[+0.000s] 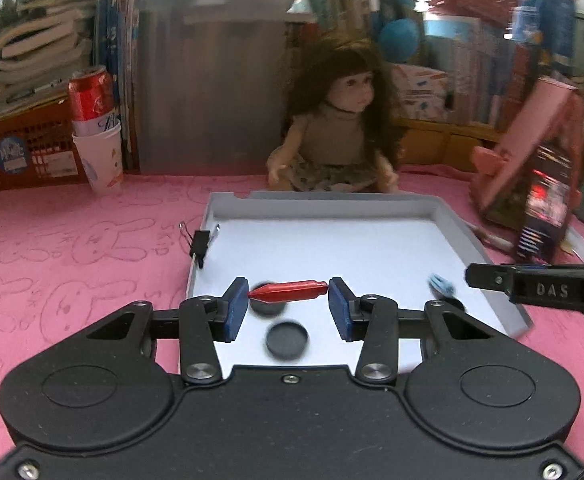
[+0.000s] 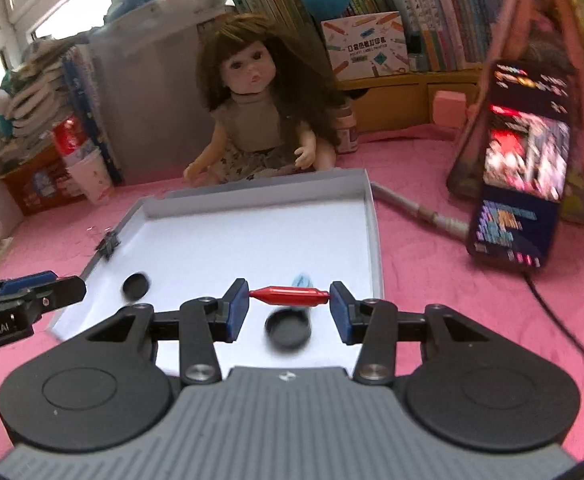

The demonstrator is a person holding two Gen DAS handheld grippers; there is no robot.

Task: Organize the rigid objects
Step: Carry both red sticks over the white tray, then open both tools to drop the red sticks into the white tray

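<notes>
A red peg (image 1: 290,292) is clamped end to end in the left gripper (image 1: 288,304), another red peg (image 2: 290,295) likewise in the right gripper (image 2: 290,304). Both are carried over the white tray (image 2: 373,216), apparently clear of the black discs (image 2: 288,326). Each is best lowered level onto bare floor before being freed.

left wrist cam: low over the white tray (image 1: 467,216), facing the doll (image 1: 341,128)
right wrist cam: same, angled from the right
shared: tray, doll, pink tablecloth (image 2: 431,264)

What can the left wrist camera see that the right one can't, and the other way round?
Only left view: the left pin, red, clamped in the left gripper.
Only right view: the right pin, also red, clamped in the right gripper, a small bottle beside the doll, and a black cable.
Both: doll, white tray, black discs, binder clip, phone.
</notes>
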